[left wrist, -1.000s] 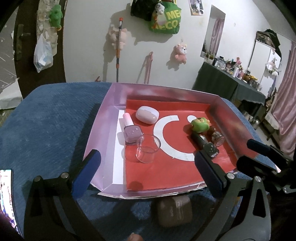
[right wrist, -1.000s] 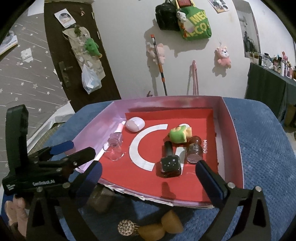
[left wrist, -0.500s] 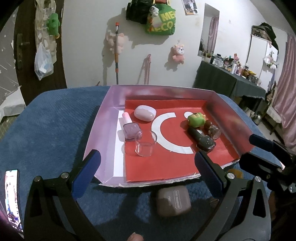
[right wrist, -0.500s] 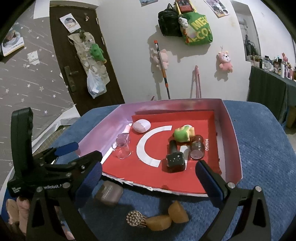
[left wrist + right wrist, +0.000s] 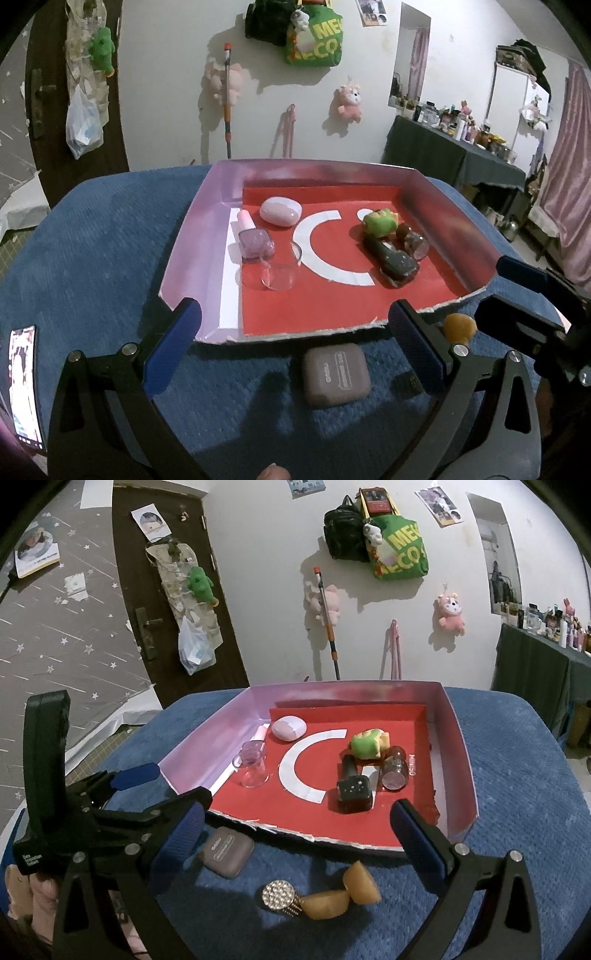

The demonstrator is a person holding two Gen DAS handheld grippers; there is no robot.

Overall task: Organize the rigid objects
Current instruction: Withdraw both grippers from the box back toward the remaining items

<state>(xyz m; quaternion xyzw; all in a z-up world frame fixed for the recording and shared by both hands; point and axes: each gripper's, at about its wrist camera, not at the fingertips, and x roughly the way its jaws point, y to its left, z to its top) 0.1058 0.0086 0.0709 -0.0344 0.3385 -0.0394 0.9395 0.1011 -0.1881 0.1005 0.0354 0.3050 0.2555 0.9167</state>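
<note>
Both grippers hang above the near edge of a blue cushion (image 5: 92, 266), each with its blue-padded fingers spread wide and nothing between them. Seen from the left wrist, the left gripper (image 5: 291, 339) frames a small mauve earbud case (image 5: 335, 373) that lies flat on the cushion just in front of the tray (image 5: 192, 236); the case sits between the fingers but touches neither. From the right wrist, the right gripper (image 5: 295, 830) is poised over a hair clip (image 5: 321, 895) with a rhinestone disc and amber pieces, also lying on the cushion just outside the tray's torn front edge. The earbud case (image 5: 226, 851) shows in that view to the left of the clip, near the left finger.

The tray (image 5: 458, 746) is a shallow box with pink walls and a red floor bearing a white crescent. Along its left side lie a pink nail polish bottle (image 5: 253, 236) on its side, a pale oval case (image 5: 280, 210) behind it, and a clear glass cup (image 5: 279, 267) standing upright just in front of the bottle. On the right side a green toy (image 5: 380, 221) sits behind a dark bottle (image 5: 393, 258) lying down and a small brown bottle (image 5: 413, 242) just beside it.

A phone (image 5: 24, 384) with a lit screen lies at the cushion's left edge. The left gripper (image 5: 129, 775) appears at the left of the right wrist view.
</note>
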